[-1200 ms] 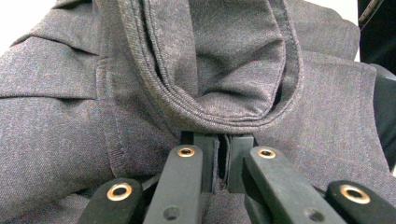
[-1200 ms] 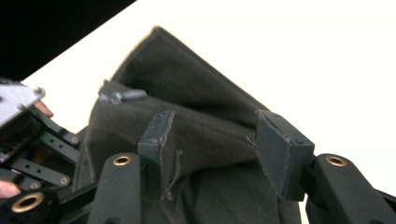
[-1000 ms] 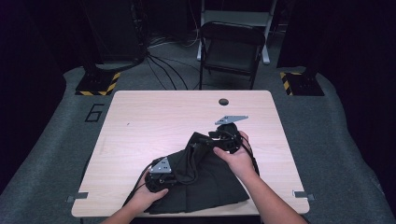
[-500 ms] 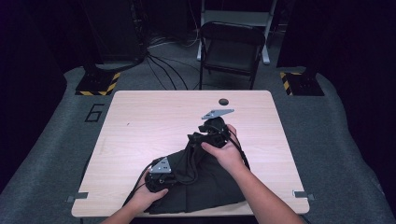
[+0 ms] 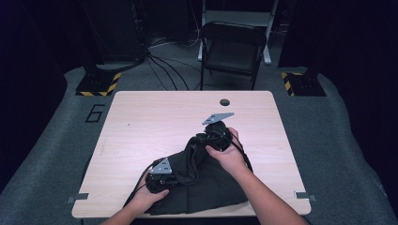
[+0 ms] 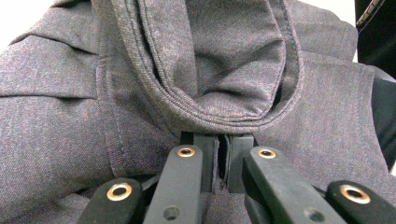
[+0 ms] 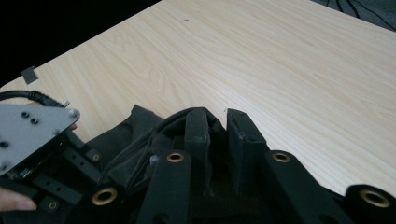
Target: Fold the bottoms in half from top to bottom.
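**Dark garment gripped at two points, folding only begun**

Dark garment (image 5: 206,187), a grey-black woven piece with stitched hems, lies bunched on the near half of the wooden table (image 5: 155,117), its bulk toward the person's edge and slightly right of centre. The left gripper (image 5: 162,174) sits at the garment's near left part, and in the left gripper view its jaws are pinched tight on a hemmed edge (image 6: 224,122). The right gripper (image 5: 213,133) is at the far end of the cloth; its jaws have just been closing, and in the right gripper view a fold of cloth (image 7: 212,140) lies between them, though a narrow gap remains, so I cannot tell if the pads press firmly.

By my judgement the work is at an early stage: both ends are taken up, yet the fabric is rumpled, with no clean fold or flat spread visible. Straightening and laying it out remain.

The garment's long axis runs diagonally, from the near left corner by the left gripper up toward the far right, where the raised end points at the table's far edge.
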